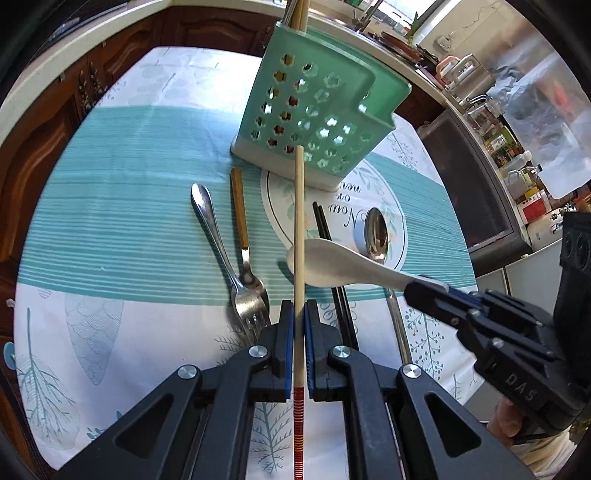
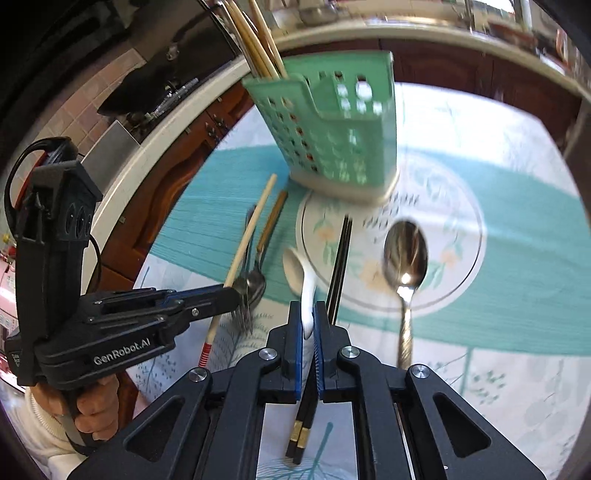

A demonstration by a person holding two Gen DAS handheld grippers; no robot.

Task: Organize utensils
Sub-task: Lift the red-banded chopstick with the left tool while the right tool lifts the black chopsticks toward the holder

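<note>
The white spoon (image 2: 301,280) is glazed ceramic: stiff, slippery and breakable. Grip the handle firmly; avoid knocks. The right tongs (image 2: 307,325) are clenched on its handle, holding it above the tabletop (image 1: 110,332) near the green holder (image 1: 317,110). The left tongs (image 1: 299,332) clamp a pale chopstick (image 1: 299,221).

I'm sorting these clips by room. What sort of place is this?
Most likely a home kitchen: a worktop with pots and bottles, wooden cabinets below it, and a table with cutlery and a green utensil holder.
</note>
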